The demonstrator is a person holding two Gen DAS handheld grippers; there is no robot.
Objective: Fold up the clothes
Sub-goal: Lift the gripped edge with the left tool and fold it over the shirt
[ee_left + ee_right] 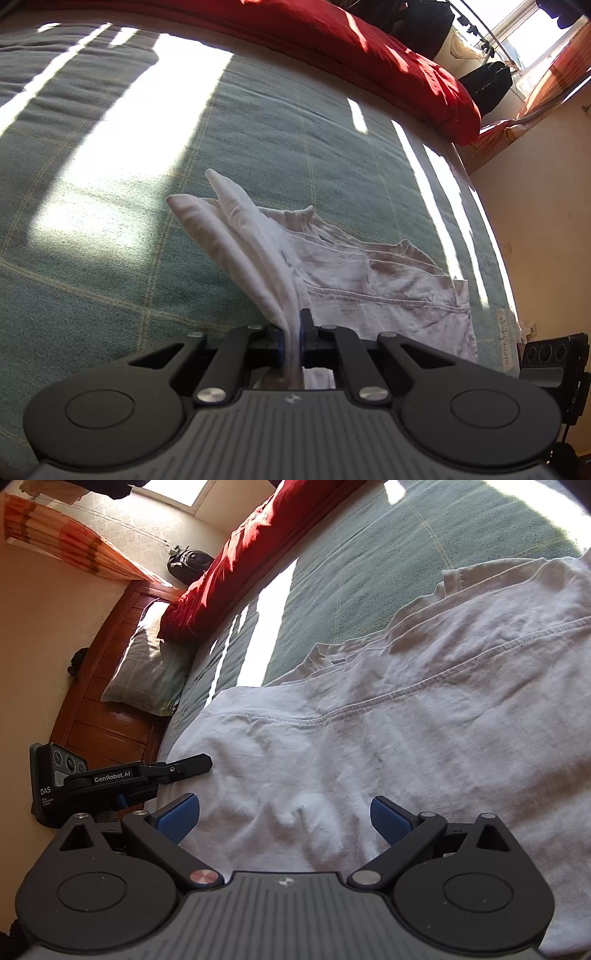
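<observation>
Left gripper (291, 341) pinches the shirt (369, 291) edge, lifting it to fold — my right gripper (284, 818) hangs wide open over the cloth, ready to grab.

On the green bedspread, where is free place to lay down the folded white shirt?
The green bedspread is bare between the white shirt and the red duvet, and on its sunlit part away from the wall. Crowded: the wall-side edge, where the shirt reaches the edge, and the pillow end.
</observation>
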